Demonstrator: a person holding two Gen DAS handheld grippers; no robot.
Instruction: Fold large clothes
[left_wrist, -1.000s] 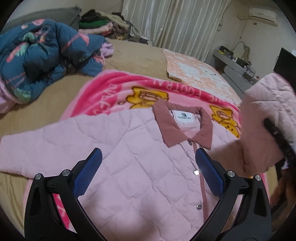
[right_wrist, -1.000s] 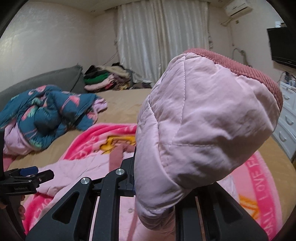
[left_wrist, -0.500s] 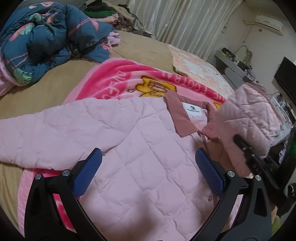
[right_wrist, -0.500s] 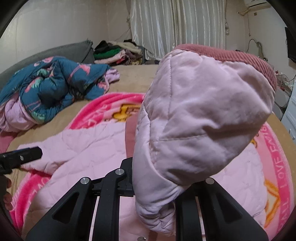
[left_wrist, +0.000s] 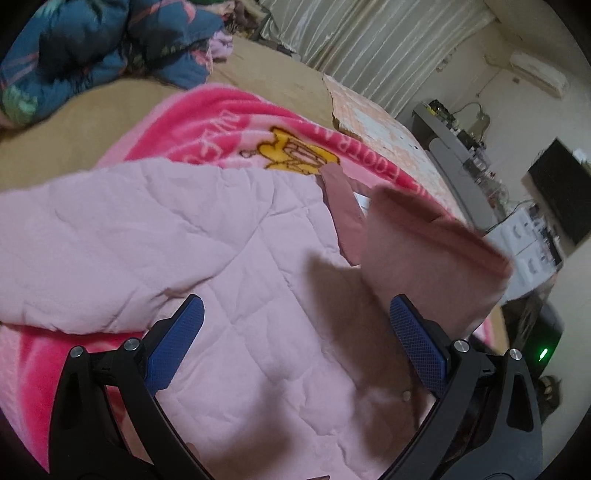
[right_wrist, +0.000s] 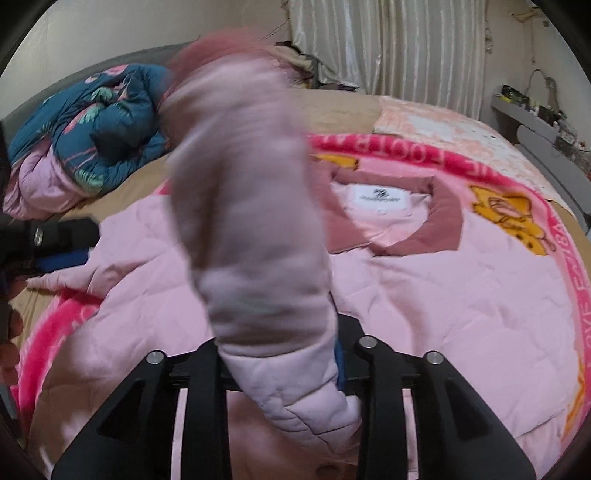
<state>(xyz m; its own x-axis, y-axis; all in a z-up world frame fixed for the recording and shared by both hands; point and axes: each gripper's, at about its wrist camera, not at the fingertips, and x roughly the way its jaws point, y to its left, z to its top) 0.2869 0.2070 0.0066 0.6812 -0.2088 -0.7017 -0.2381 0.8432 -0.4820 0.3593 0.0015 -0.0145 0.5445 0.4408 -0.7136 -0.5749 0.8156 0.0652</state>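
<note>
A pink quilted jacket lies front up on the bed, its dusty-rose collar and white label towards the far side. My left gripper hovers open low over the jacket's chest, with nothing between its blue pads. One sleeve is folded up and across the front, blurred and leaning left, with its rose cuff at the top. My right gripper has that sleeve between its fingers; its jaws are opening and the grip looks loosened. In the left wrist view the same sleeve stands at the right.
A bright pink cartoon blanket lies under the jacket on the tan bed. A crumpled blue floral quilt sits at the far left. A peach sheet lies far right. A dark TV and drawers stand beyond the bed's right edge.
Both grippers have come down closer to the jacket. The right jaws have parted, and the raised sleeve has tipped over to the left.
</note>
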